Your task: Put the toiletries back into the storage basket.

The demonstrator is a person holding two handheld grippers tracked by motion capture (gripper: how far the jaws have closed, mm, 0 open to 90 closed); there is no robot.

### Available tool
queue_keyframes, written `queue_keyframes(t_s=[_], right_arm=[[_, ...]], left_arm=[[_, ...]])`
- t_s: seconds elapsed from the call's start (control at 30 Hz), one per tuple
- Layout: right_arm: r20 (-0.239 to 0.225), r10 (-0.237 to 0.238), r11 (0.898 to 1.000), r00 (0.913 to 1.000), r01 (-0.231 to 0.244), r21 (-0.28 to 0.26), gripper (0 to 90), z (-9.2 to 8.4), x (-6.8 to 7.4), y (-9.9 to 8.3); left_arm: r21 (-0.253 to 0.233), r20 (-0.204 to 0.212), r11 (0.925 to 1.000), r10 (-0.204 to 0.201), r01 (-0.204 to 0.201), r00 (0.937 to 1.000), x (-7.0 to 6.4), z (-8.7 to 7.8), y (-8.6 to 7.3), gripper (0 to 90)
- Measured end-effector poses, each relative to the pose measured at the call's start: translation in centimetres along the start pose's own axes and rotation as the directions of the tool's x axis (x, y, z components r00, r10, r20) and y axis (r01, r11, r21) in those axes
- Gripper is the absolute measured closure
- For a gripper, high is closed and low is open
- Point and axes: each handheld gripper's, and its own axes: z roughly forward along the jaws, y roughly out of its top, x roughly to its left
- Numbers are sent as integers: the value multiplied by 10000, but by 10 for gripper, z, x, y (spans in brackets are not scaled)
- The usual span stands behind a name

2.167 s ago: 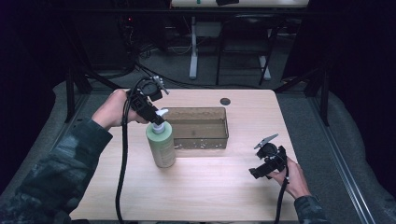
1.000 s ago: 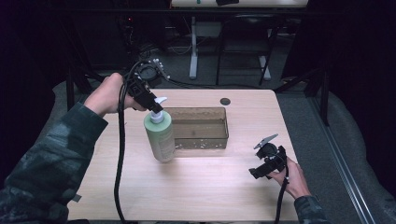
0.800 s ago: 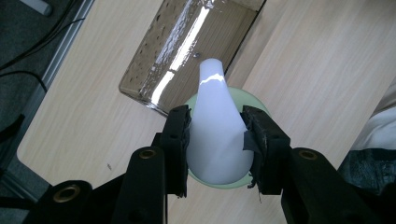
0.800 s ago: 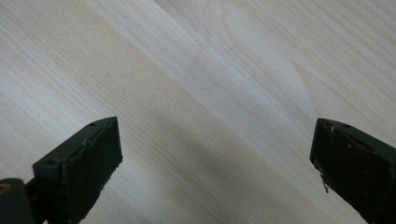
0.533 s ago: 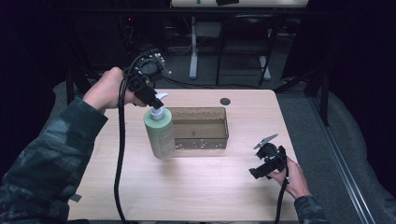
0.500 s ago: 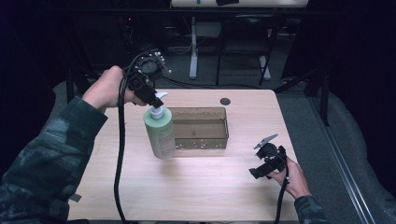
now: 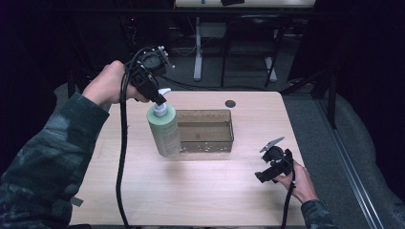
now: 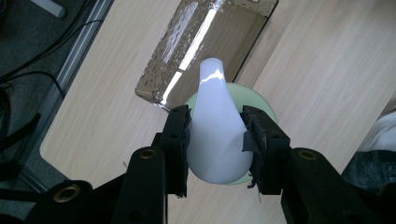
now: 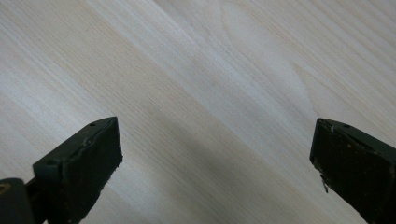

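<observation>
One pale green pump bottle is stood upright on the wooden table, touching the left end of one clear brownish tray, which is seen lying lengthwise toward the right. The bottle's white pump head is pinched between the jaws of the left gripper, so that's clamped on the pump, spout pointed toward the tray. From the left gripper view the bottle is looked at straight down, so just a green rim can be made out around the white head; the label side is seen from the high view instead. Two grippers are counted in all. The right gripper is held low near the table's right edge, well apart from the bottle, and its jaws are spread wide over bare wood in the right gripper view. One small dark disc is spotted behind the tray.
</observation>
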Motion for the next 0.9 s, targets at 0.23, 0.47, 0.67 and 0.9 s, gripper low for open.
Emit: queue_keyframes(t_s=[0.23, 0.47, 0.67, 0.9], right_arm=[[-46, 58, 10000, 10000, -58, -7, 17, 0, 0, 0], [-32, 39, 10000, 10000, -39, -27, 17, 0, 1, 0], [-31, 29, 10000, 10000, -29, -17, 17, 0, 1, 0], [-27, 18, 10000, 10000, -18, -26, 18, 0, 1, 0]], left_arm=[[102, -14, 9999, -10, 10, 10000, 3, -3, 2, 632], [59, -91, 10000, -51, 52, 9999, 3, -8, 3, 632], [40, -141, 10000, -77, 77, 9999, 6, -12, 4, 632], [48, -171, 9997, -220, 221, 9996, 10, -13, 5, 632]])
